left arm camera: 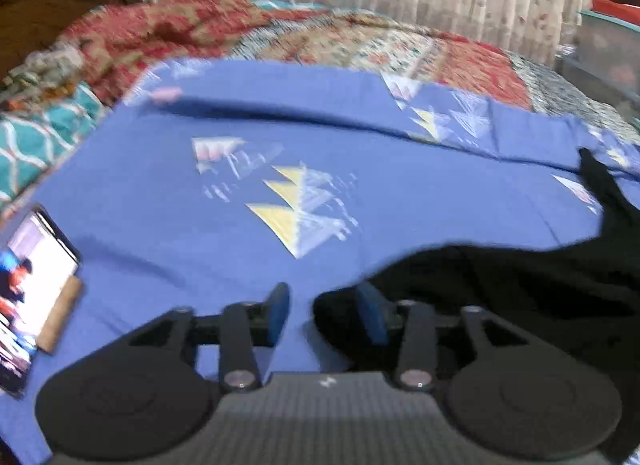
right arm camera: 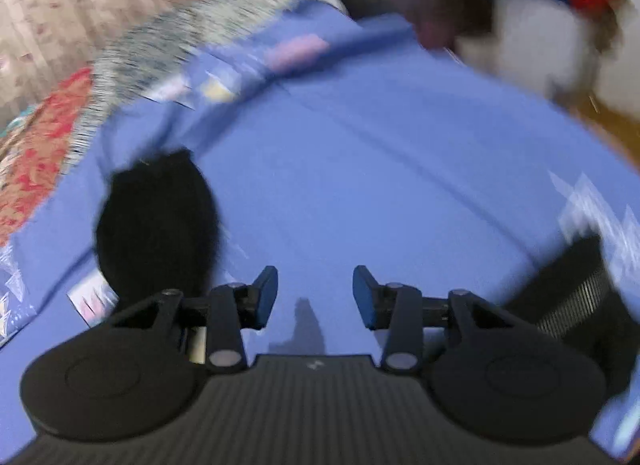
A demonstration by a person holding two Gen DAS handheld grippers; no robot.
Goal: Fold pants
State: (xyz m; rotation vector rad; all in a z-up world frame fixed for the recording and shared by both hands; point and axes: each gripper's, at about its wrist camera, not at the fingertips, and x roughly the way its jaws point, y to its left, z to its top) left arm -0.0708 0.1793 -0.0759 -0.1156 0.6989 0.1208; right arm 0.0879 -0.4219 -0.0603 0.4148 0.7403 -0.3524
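The black pants (left arm camera: 520,285) lie on the blue bedsheet (left arm camera: 200,225). The left gripper (left arm camera: 324,311) hovers at the pants' edge with its jaws apart, nothing pressed between them. The right gripper (right arm camera: 315,293) is also released, over bare sheet, beside a black part of the pants (right arm camera: 156,217). A lit phone (left arm camera: 28,289) rests on the sheet, well apart from the pants.

Support: a bed (left arm camera: 460,61), covered by a patchwork quilt (left arm camera: 192,25) in red, cream and teal.
Top layer: a blue sheet (left arm camera: 160,193) printed with pale triangles is spread over the quilt.
On the sheet: black pants (left arm camera: 520,285) are laid at the right; a lit phone (left arm camera: 28,289) is seen at the left edge.
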